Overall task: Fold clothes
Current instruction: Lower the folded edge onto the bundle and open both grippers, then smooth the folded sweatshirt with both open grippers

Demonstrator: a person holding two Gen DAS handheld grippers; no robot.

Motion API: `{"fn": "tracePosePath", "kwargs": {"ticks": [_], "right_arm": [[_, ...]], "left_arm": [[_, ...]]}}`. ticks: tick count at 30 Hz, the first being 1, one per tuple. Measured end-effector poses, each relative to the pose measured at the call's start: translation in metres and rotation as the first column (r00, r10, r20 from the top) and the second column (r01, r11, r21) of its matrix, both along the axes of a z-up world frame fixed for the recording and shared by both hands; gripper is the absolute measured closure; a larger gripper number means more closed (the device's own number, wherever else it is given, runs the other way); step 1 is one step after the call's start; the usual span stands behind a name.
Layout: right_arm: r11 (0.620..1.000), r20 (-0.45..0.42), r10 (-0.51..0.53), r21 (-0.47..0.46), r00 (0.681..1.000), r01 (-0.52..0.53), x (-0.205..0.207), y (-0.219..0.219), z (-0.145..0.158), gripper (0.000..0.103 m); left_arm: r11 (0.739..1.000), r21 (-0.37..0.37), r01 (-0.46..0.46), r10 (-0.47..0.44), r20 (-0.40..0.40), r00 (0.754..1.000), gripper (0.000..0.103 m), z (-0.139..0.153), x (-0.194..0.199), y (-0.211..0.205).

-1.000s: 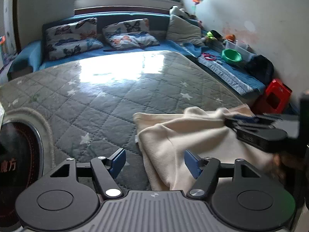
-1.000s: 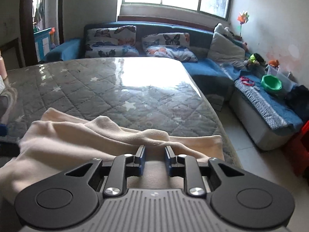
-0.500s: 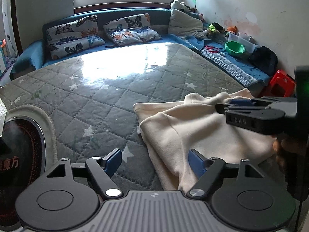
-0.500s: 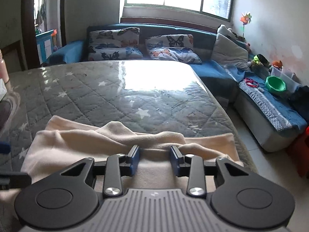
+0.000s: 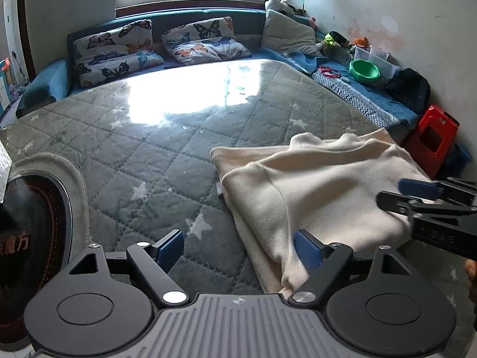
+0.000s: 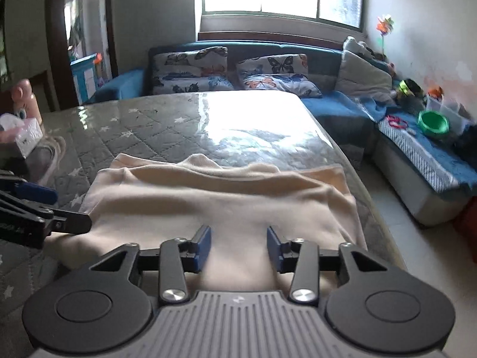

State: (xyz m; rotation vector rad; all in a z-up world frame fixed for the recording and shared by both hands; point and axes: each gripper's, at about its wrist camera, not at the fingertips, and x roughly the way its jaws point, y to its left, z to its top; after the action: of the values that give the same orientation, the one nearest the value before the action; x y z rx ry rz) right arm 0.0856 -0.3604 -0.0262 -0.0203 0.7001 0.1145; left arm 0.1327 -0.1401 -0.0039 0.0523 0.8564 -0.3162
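A cream garment (image 5: 322, 185) lies folded over on the grey quilted mattress (image 5: 167, 149), near its front right corner. My left gripper (image 5: 238, 247) is open and empty at the garment's left front edge, its right finger beside the fold. My right gripper (image 6: 238, 244) is open and empty just above the garment (image 6: 220, 200), near its front edge. The right gripper also shows at the right of the left wrist view (image 5: 417, 197). The left gripper shows at the left of the right wrist view (image 6: 38, 205).
Butterfly pillows (image 5: 149, 47) lie along a blue sofa behind the mattress. A bench at the right holds a green bowl (image 5: 364, 71) and clutter. A red stool (image 5: 432, 137) stands on the floor. A dark round object (image 5: 29, 238) sits at the left.
My right gripper has opened, let go of the garment and drawn back toward the front edge. The garment has settled flatter. My left gripper stayed open and backed away a little.
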Motion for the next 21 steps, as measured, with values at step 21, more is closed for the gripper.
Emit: {"fn": "tracePosePath", "kwargs": {"ticks": [21], "right_arm": [[0.999,-0.031,0.046,-0.008,0.998,-0.046,-0.027,0.003,0.014,0.057]], "left_arm": [[0.999,0.015,0.035,-0.035,-0.007,0.999,0.014,0.002,-0.007,0.012]]}}
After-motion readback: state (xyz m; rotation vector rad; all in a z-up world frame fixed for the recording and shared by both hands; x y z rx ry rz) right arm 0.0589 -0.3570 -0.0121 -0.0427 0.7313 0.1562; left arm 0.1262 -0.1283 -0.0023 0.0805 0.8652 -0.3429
